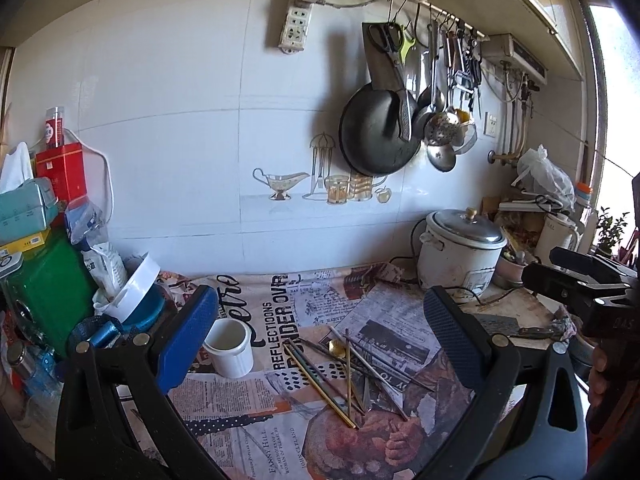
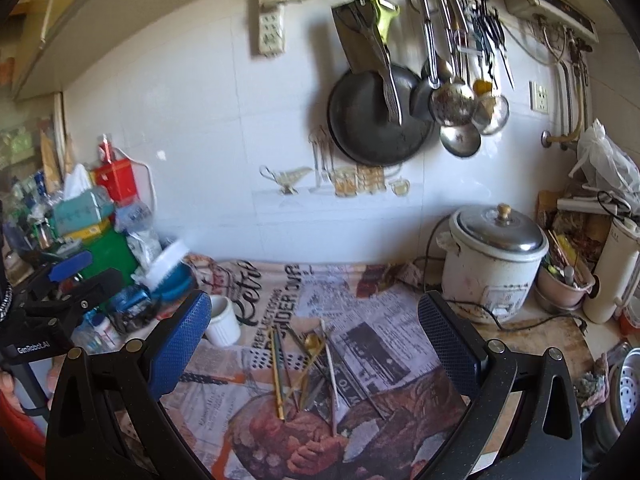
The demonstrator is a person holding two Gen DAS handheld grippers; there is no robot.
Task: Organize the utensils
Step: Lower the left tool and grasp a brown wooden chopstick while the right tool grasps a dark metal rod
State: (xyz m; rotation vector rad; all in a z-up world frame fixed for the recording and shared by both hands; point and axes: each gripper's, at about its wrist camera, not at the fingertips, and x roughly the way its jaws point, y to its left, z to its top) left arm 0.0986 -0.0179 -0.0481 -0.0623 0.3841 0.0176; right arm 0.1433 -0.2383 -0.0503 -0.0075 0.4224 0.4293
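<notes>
A loose pile of utensils [image 1: 348, 372] lies on the newspaper-print cloth: chopsticks of several colours and a small gold spoon [image 1: 336, 347]. In the right wrist view the same pile of utensils [image 2: 308, 372] sits just ahead of the fingers. A white cup [image 1: 230, 346] stands empty to the pile's left, and this white cup [image 2: 222, 320] shows again beside the right gripper's left finger. My left gripper [image 1: 320, 340] is open above the cloth, nothing between its blue pads. My right gripper [image 2: 316, 340] is open too, hovering short of the pile.
A white rice cooker [image 1: 460, 248] stands at the back right, its cord on the counter. Boxes, bags and a green tin [image 1: 48, 280] crowd the left side. A black pan [image 1: 378, 132], ladles and scissors hang on the tiled wall. A steamer pot [image 2: 626, 388] sits far right.
</notes>
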